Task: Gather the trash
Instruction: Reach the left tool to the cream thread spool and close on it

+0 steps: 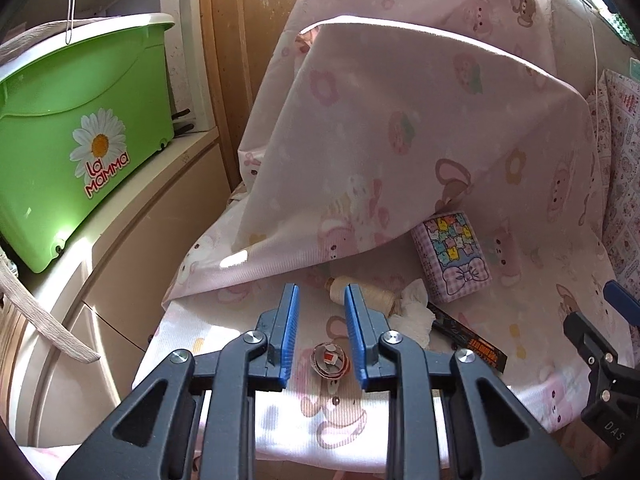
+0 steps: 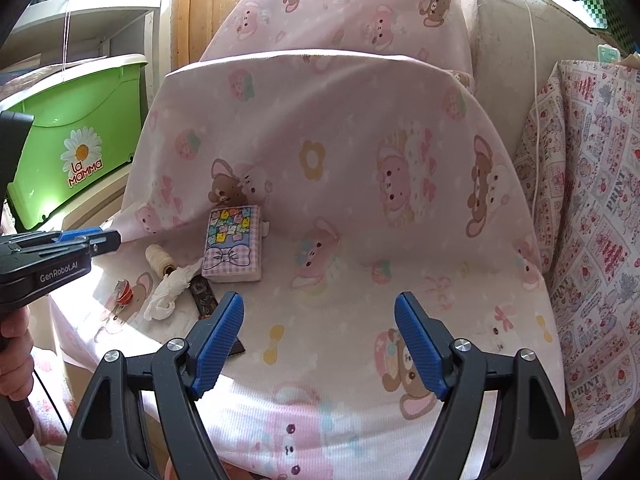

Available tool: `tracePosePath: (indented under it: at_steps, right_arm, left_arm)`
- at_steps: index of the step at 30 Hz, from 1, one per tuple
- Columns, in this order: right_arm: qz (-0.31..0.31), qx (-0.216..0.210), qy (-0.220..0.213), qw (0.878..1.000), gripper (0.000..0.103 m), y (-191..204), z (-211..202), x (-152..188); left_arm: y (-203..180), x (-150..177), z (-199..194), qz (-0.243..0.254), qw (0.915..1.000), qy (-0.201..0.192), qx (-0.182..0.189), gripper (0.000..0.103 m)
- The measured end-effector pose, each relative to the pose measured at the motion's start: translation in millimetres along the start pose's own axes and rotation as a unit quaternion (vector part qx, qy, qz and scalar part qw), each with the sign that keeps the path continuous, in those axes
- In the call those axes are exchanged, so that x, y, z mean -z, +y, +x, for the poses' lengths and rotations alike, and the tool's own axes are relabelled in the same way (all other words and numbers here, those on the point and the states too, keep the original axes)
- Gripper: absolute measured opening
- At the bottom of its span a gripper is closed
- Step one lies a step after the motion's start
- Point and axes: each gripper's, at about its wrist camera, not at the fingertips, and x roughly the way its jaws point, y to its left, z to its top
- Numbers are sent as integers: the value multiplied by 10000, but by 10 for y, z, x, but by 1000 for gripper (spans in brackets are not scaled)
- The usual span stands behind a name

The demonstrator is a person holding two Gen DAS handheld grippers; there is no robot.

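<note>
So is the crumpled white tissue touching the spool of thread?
Touching. In the left wrist view the crumpled tissue presses against the right end of the thread spool; the right wrist view likewise shows no gap between them.

The pink printed sheet [image 2: 360, 216] offers open, flat room across its centre and right half, directly ahead of the right gripper [image 2: 320, 344]. The left portion is crowded: a thread spool [image 2: 158, 262], a crumpled tissue [image 2: 168, 290], a dark wrapper [image 2: 204, 296] and a patterned tissue pack [image 2: 234, 244] lie close together. The draped backrest [image 1: 400, 120] closes the far side. A green bin [image 1: 68, 132] blocks the left flank.
</note>
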Motion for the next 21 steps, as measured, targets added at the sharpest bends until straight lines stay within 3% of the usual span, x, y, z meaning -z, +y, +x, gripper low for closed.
tracePosePath:
  at_steps: [3, 5, 7, 9, 10, 13, 17, 21]
  right_arm:
    - [-123, 33, 38, 9999, 80, 39, 38, 29]
    - [-173, 65, 80, 9998, 80, 50, 60, 47]
    - [-113, 20, 142, 9998, 80, 40, 77, 49]
    - [-43, -12, 177, 9998, 80, 33, 97, 49]
    - [-40, -4, 191, 9998, 80, 35, 111, 51]
    - [-85, 68, 229, 9997, 80, 38, 144, 62]
    - [26, -32, 301, 9995, 80, 28, 171, 56]
    - [-75, 45, 368, 9993, 80, 57, 222, 81]
  left_arm:
    - [11, -6, 34, 126, 9996, -36, -235, 24]
    - [54, -14, 82, 35, 9999, 130, -31, 25]
    - [92, -25, 129, -103, 9988, 327, 362, 40]
    - [135, -7, 162, -227, 9970, 480, 565, 85]
    - [165, 3, 166, -269, 9970, 473, 544, 89]
    - [256, 8, 232, -315, 9971, 544, 427, 88]
    - [267, -29, 403, -492, 9939, 660, 727, 88]
    - [37, -74, 613, 17, 9964, 748, 393, 88]
